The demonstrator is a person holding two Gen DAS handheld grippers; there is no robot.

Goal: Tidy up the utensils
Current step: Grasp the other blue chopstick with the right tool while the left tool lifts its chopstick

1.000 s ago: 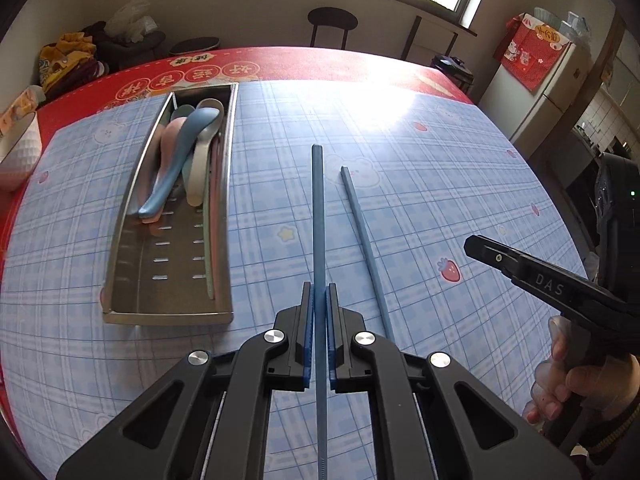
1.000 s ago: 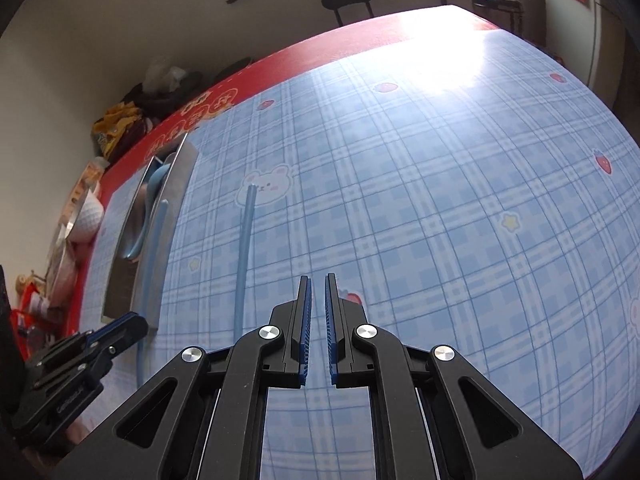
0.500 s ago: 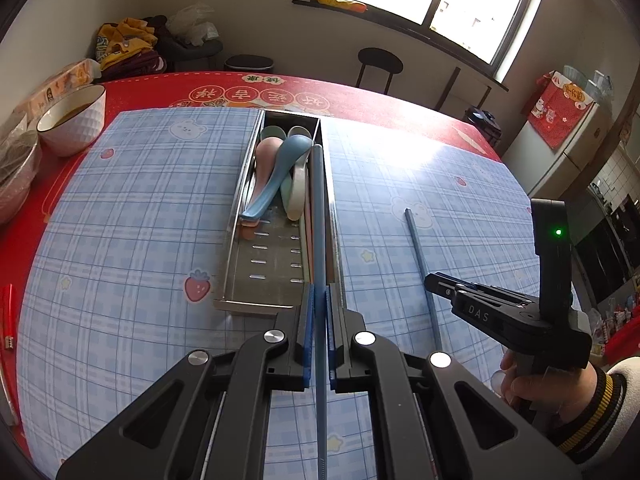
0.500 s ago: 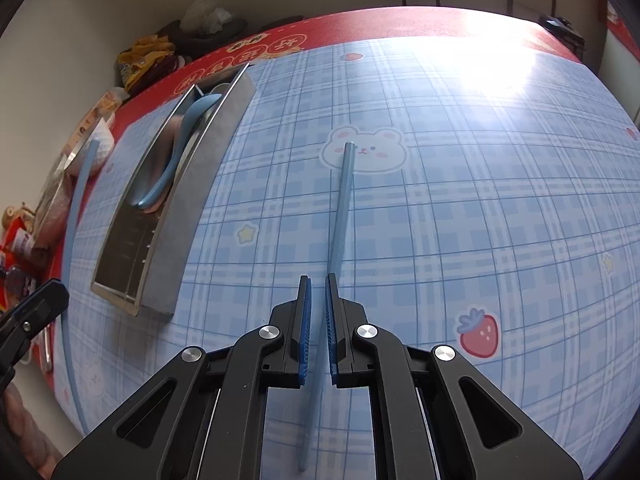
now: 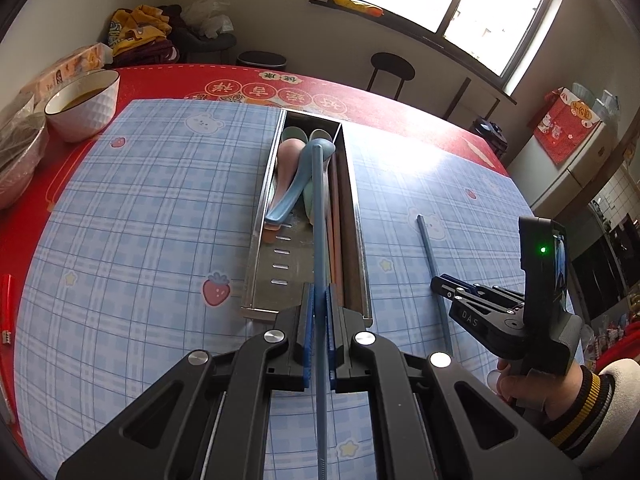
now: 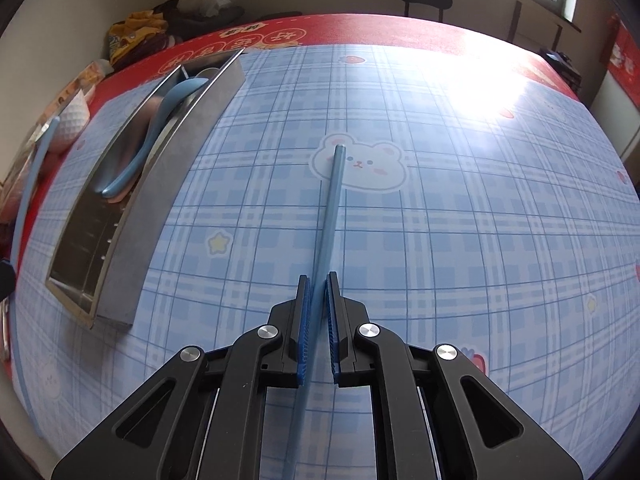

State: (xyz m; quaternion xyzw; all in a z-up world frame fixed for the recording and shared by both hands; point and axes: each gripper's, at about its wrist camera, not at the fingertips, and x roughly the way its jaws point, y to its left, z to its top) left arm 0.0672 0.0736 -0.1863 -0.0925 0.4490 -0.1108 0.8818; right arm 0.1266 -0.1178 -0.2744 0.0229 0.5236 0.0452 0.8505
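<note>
Blue chopstick (image 5: 319,216), steel tray (image 5: 256,256), blue plaid tablecloth (image 5: 140,208), white bowl (image 5: 86,108)

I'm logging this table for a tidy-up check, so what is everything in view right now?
Chopstick: one, blue, held over the tray.
Second chopstick: one, blue, lying on the tablecloth.
Tray: one, silver metal, on the tablecloth.
Spoons: several, blue, pink and pale green, in the tray.
Bowl: one, white, far left.
Tablecloth: one, blue plaid.
Stool: one, black, under the window.
Left claw: black, shut on the chopstick.
Right claw: black, astride the second chopstick, grip unclear.
Right hand: striped cuff.
</note>
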